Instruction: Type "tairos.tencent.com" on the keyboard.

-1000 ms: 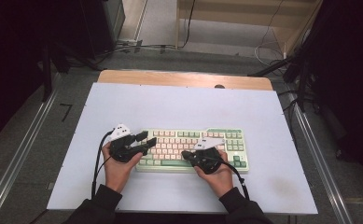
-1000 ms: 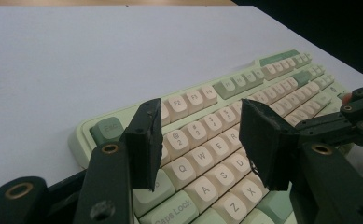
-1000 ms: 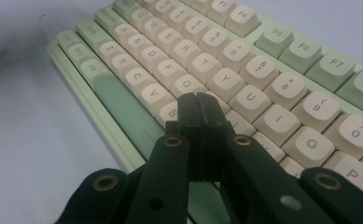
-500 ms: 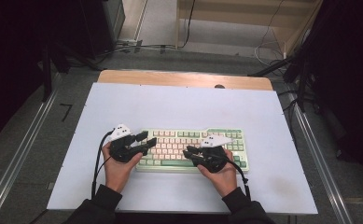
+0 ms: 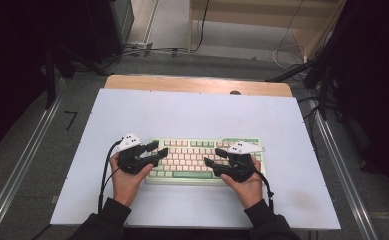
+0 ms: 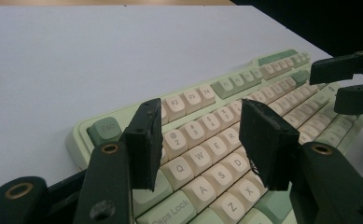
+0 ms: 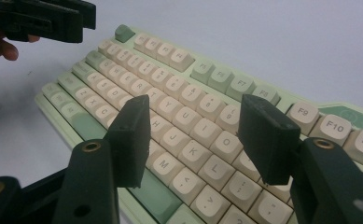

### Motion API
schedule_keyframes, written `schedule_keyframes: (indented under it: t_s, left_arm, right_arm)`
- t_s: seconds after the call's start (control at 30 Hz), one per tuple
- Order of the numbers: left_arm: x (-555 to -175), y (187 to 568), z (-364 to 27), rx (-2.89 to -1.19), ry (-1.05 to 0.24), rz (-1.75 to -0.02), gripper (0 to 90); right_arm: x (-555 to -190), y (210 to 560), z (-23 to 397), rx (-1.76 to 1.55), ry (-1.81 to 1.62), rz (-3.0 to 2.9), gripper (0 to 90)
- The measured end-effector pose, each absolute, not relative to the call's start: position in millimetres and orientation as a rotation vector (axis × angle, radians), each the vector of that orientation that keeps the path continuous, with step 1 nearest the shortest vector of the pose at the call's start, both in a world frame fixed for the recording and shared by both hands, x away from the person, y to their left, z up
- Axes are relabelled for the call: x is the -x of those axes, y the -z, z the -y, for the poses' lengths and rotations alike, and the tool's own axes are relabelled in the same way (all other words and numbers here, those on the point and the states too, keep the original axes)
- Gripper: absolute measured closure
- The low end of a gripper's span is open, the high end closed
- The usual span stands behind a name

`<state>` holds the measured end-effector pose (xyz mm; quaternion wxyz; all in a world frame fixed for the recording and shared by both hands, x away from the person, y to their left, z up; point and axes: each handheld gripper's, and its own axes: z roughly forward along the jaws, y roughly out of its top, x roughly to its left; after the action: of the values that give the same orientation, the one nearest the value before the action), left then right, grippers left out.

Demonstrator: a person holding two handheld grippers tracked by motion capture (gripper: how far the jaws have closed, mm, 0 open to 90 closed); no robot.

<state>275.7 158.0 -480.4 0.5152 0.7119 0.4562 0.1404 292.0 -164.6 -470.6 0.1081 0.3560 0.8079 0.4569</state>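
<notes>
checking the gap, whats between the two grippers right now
In the high view, only the keyboard's cream middle keys lie between the left gripper and right gripper.
</notes>
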Motion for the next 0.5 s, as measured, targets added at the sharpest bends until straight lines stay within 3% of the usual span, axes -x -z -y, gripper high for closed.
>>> schedule_keyframes:
  t_s: [0.5]
  left_arm:
    - [-275.1,481.2,-152.2,-1.722,-0.33,-1.079,51.7]
  right_arm:
    - [-292.4,469.7,170.1,-1.068,-1.346,-2.361,42.5]
